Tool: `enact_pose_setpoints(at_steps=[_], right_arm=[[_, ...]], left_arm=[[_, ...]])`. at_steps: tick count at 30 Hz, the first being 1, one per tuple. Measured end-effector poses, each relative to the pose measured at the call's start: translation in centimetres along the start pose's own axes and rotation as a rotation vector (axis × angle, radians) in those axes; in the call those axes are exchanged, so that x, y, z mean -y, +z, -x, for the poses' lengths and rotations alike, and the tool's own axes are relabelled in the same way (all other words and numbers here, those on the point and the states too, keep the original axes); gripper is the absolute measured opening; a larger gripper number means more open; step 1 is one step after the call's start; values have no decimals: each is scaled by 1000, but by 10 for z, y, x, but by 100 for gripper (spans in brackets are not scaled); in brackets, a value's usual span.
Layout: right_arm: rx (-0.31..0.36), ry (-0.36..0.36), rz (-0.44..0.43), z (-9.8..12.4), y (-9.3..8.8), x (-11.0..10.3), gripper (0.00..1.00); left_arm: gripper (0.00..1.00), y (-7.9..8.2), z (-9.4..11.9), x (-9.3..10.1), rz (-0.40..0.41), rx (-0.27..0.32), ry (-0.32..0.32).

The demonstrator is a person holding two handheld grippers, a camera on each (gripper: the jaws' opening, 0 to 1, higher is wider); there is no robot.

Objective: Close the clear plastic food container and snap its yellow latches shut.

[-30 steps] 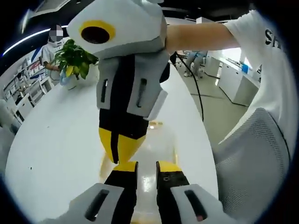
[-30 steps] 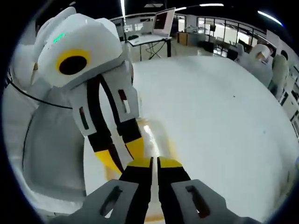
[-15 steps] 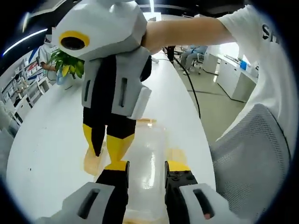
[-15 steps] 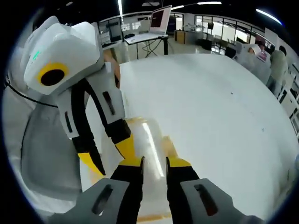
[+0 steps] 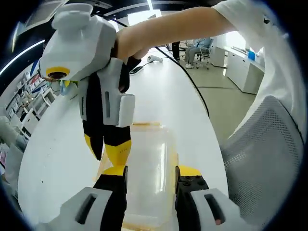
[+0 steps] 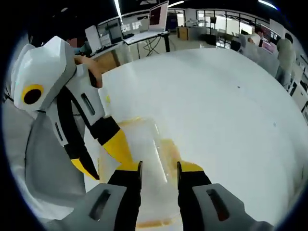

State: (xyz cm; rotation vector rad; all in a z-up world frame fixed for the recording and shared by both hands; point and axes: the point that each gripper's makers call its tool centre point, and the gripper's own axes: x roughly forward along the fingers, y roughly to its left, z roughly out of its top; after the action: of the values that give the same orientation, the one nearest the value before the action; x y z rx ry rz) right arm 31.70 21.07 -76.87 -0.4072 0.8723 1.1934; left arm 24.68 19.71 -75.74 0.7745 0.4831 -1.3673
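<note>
Open-plan office: long white table (image 6: 226, 96), laptop (image 6: 159, 13) on desk, mesh chair (image 5: 260, 154), ceiling striplights.

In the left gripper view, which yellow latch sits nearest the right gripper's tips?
The latch on the container's left long edge, directly under the right gripper. The other latch, on the opposite edge, is farther from those tips.

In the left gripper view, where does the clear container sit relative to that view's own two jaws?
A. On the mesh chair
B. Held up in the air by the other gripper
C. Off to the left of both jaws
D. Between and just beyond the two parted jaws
D: the clear container lies on the white table, showing in the gap between the left gripper's parted jaws.
</note>
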Motion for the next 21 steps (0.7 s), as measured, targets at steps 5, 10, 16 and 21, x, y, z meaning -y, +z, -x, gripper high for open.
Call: enact_pose_setpoints(at_steps=[5,10,16,21], right_arm=[[-15,40,-12,-3,-1,-1,24],[-11,80,-45,-4,3,2,23],[-36,114,-38,-5,2,0,25],[-54,137,-49,-8,-2,-2,27]], left_arm=[[39,-10,-1,4,-106,-67,18],[40,-18,-5,6,-157,-101,42],[37,-8,-5,4,-133,-70,42],[35,-10,-10,8,-144,-79,34]])
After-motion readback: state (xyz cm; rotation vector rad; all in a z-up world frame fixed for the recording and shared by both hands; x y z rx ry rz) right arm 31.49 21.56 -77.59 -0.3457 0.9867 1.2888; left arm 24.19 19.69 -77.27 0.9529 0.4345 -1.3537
